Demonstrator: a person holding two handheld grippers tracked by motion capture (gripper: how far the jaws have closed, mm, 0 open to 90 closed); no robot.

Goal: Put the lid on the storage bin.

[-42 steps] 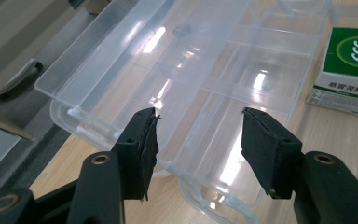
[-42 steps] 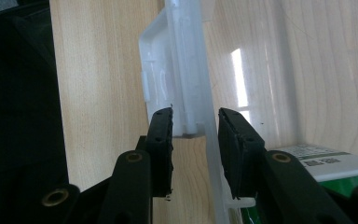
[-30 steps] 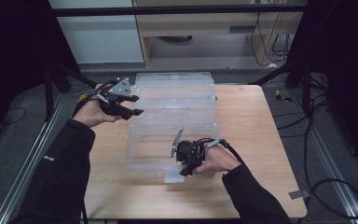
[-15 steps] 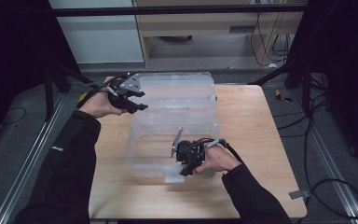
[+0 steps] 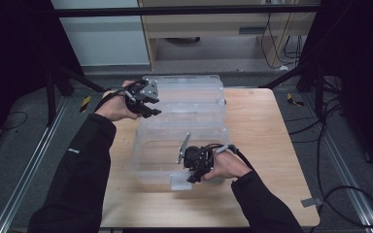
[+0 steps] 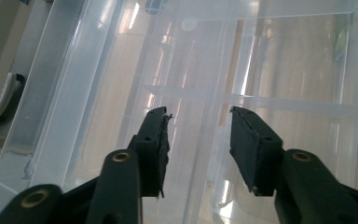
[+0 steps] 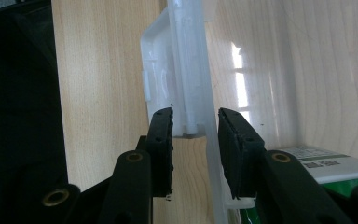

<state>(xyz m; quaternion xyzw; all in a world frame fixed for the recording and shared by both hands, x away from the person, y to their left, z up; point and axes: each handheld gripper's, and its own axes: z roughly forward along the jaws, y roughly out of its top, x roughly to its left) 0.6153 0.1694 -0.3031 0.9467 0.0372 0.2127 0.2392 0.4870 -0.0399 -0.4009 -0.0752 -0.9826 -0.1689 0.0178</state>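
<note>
A clear plastic organizer box [image 5: 143, 145] lies opened on the wooden table [image 5: 262, 136], its divided lid half [image 5: 189, 90] toward the back. My left gripper [image 5: 153, 112] hovers at the box's left side by the hinge line. In the left gripper view its jaws [image 6: 198, 135] have just been closing, and they stand apart over a clear ridge [image 6: 214, 93] without pressing on it. My right gripper [image 5: 192, 177] is at the box's front edge. Its pads [image 7: 161, 140] are closed on the front wall and white latch [image 7: 168, 60].
A green and white label [image 7: 321, 168] shows through the box wall beside the right gripper's jaw. Bare table lies to the right of the box. Dark frame rails [image 5: 24, 174] and cables [image 5: 320, 145] run along the floor on both sides.
My left hand has moved right and away from me, from the box's left edge to over its back-left part, and its jaws have narrowed. The right hand has stayed put.
</note>
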